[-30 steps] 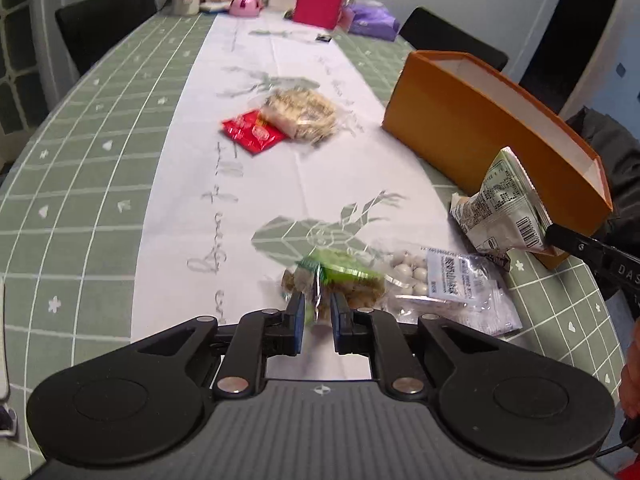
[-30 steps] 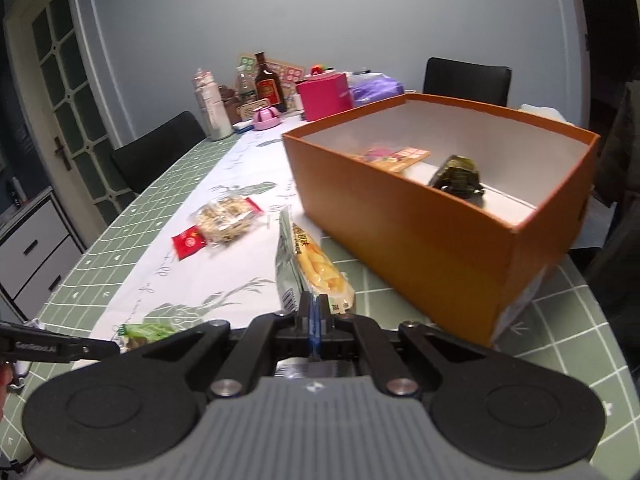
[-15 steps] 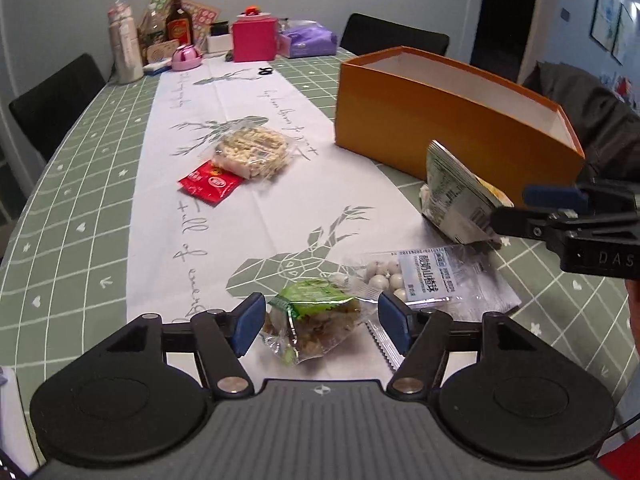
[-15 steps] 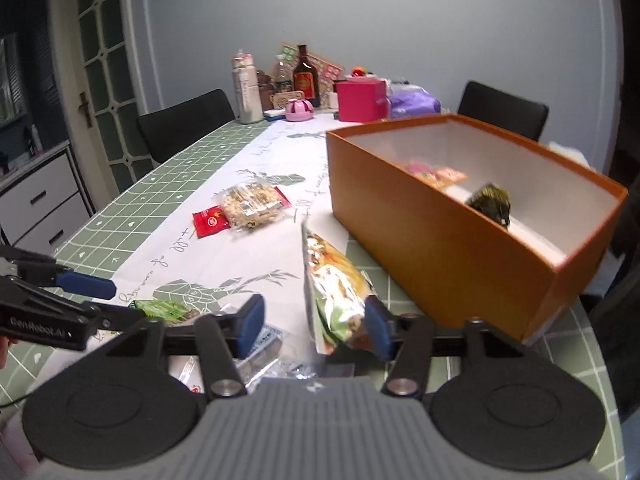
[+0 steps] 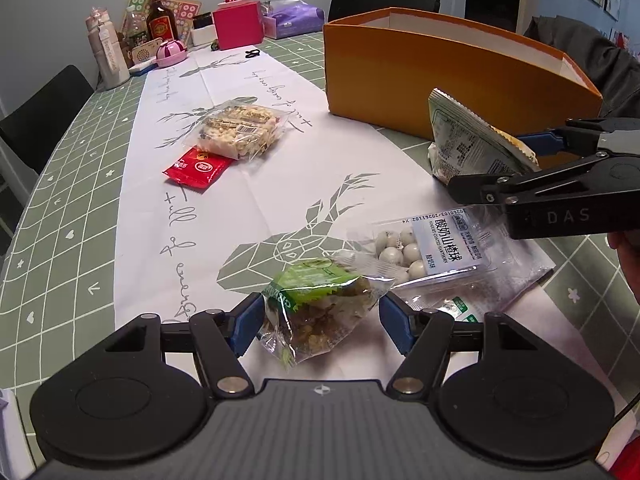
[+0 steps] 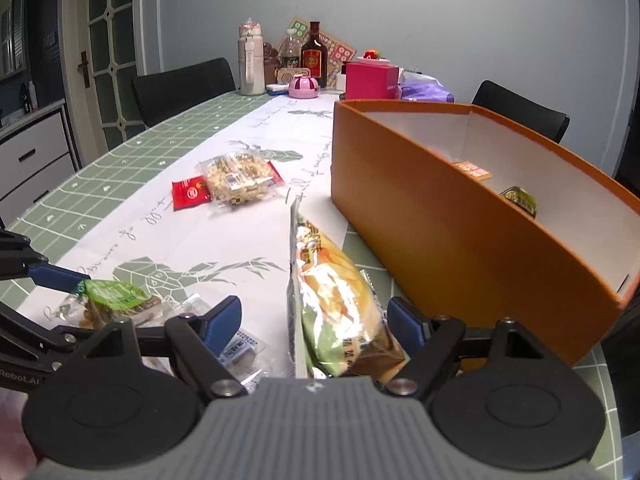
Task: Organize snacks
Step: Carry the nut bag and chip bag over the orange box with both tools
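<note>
- Snacks lie spread over a white runner (image 5: 208,216) on a green grid tablecloth (image 5: 60,208).
- Green-label snack bag (image 5: 320,308): clear wrapper, brown clumpy pieces inside, green printed top. It sits between the left gripper (image 5: 322,322) fingers, close to the left pad, with a gap to the right pad. Jaws stand wide, pads not pressing, nothing held.
- Chip bag (image 6: 340,304): shiny foil, green and orange print, standing on edge and tilted. It sits between the right gripper (image 6: 316,322) fingers, which are opening; gap visible on the left side, right pad contact cannot tell. Not gripped.
- White-ball snack pack (image 5: 424,248): clear, white label with print, round pale balls, flat on the runner just ahead-right of the left fingers.
- Nut bar pack (image 5: 238,130): clear wrap, pale chunky bars, far ahead of both fingers, overlapping a red sachet (image 5: 198,168).
- Orange box (image 6: 460,216): open top, white inside, just right of the right fingers; a flat orange packet (image 6: 472,169) and a dark wrapped item (image 6: 520,198) inside.
</note>
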`<act>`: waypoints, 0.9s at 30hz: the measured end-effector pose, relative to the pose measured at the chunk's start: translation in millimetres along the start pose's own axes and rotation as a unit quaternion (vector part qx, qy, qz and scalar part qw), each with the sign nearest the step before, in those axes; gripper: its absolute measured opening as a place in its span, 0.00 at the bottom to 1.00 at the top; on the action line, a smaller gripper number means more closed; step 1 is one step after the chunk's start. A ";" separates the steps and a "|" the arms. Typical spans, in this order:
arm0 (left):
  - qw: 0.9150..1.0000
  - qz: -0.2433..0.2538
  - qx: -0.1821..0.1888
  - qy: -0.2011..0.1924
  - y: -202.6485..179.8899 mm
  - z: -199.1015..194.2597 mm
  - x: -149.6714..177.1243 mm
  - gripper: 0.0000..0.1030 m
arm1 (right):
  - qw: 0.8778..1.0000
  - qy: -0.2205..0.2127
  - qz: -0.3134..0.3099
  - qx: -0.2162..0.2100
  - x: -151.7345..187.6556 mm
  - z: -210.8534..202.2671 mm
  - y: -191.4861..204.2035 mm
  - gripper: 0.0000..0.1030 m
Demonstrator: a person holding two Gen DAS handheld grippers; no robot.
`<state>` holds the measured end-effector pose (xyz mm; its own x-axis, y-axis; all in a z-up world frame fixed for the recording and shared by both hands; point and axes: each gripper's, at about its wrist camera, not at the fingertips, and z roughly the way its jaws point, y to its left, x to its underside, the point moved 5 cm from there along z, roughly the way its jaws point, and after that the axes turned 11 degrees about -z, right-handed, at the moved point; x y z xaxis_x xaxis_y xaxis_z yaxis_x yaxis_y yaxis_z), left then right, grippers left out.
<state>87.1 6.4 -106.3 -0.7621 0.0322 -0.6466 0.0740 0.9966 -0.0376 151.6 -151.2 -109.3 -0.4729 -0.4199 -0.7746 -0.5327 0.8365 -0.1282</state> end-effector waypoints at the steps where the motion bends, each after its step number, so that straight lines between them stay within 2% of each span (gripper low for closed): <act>1: 1.000 0.003 -0.003 -0.002 -1.1 0.6 0.4 0.75 | 1.000 0.000 0.000 0.002 0.7 1.0 0.3 0.73; 3: 1.000 0.007 -0.009 -0.002 -1.9 2.1 1.4 0.73 | 1.000 0.001 -0.001 0.007 1.8 2.5 0.3 0.65; 5: 1.000 0.005 -0.015 -0.002 -1.4 2.9 1.6 0.65 | 1.000 0.005 0.001 0.008 3.5 4.2 -0.3 0.60; 8: 1.000 -0.001 -0.017 -0.004 -0.3 2.7 1.2 0.60 | 1.000 0.011 0.003 0.015 7.2 6.0 -1.4 0.50; 16: 1.000 -0.019 -0.019 -0.008 1.8 -1.1 -1.7 0.50 | 1.000 0.005 0.003 0.015 6.5 1.6 -0.2 0.46; 27: 0.999 -0.042 -0.008 -0.011 0.1 -13.6 -12.3 0.46 | 1.000 -0.016 -0.016 0.008 -6.9 -18.3 2.1 0.45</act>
<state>87.7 7.1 -87.9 -0.7509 -0.0528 -0.6583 -0.0004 0.9968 -0.0795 140.9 -152.9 -92.9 -0.4321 -0.4353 -0.7898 -0.5356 0.8285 -0.1636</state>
